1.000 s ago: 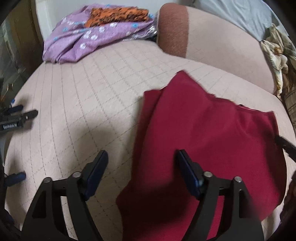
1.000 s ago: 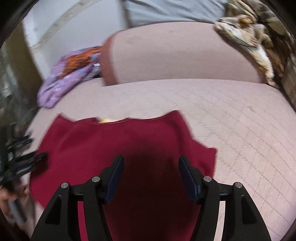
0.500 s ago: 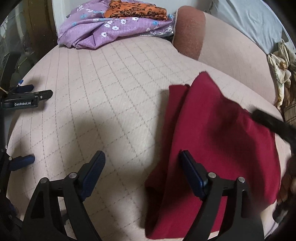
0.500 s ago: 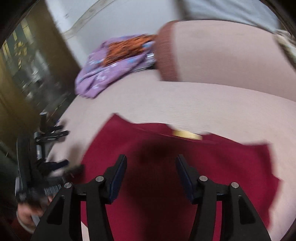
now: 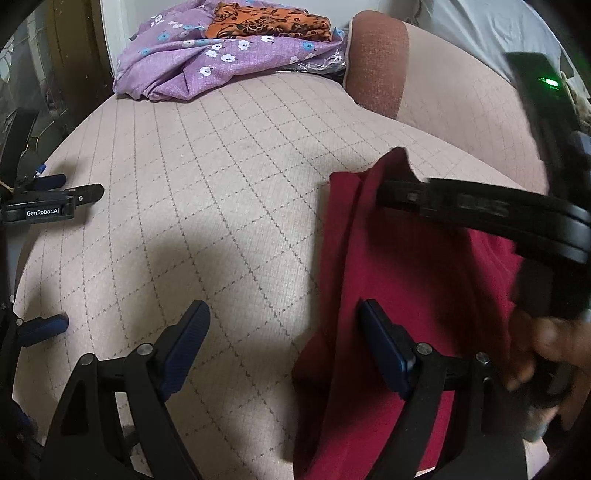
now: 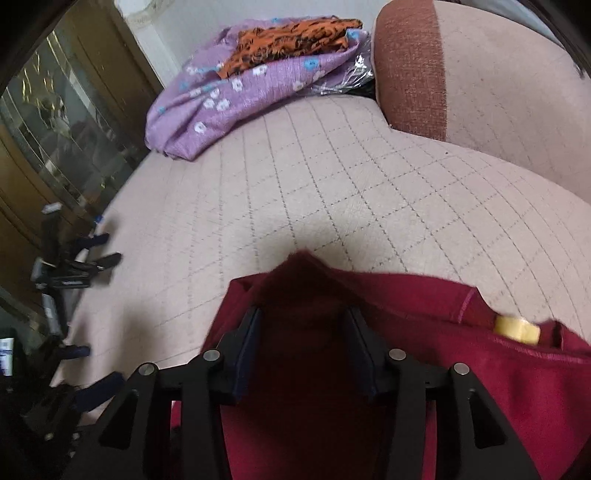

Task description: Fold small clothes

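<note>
2 grippers worked over a dark red garment (image 5: 413, 295) lying on the checked pinkish cushion (image 5: 207, 206) — the left gripper (image 5: 282, 349) hung wide apart and empty, 1 finger (image 5: 384, 347) above the cloth's left edge and the other over bare cushion. The right gripper (image 6: 304, 350) sat partly open with a raised fold of the red cloth between its fingers, though whether it was truly pinched could not be told. At the far end lay a purple flowered cloth (image 6: 229, 92) with an orange patterned one (image 6: 291, 35) on top — well apart from the garment.

One red garment (image 5: 388, 280), two tongs (image 5: 284, 347) (image 6: 303, 350), two folded cloths (image 5: 207, 62) (image 5: 269, 22).
</note>
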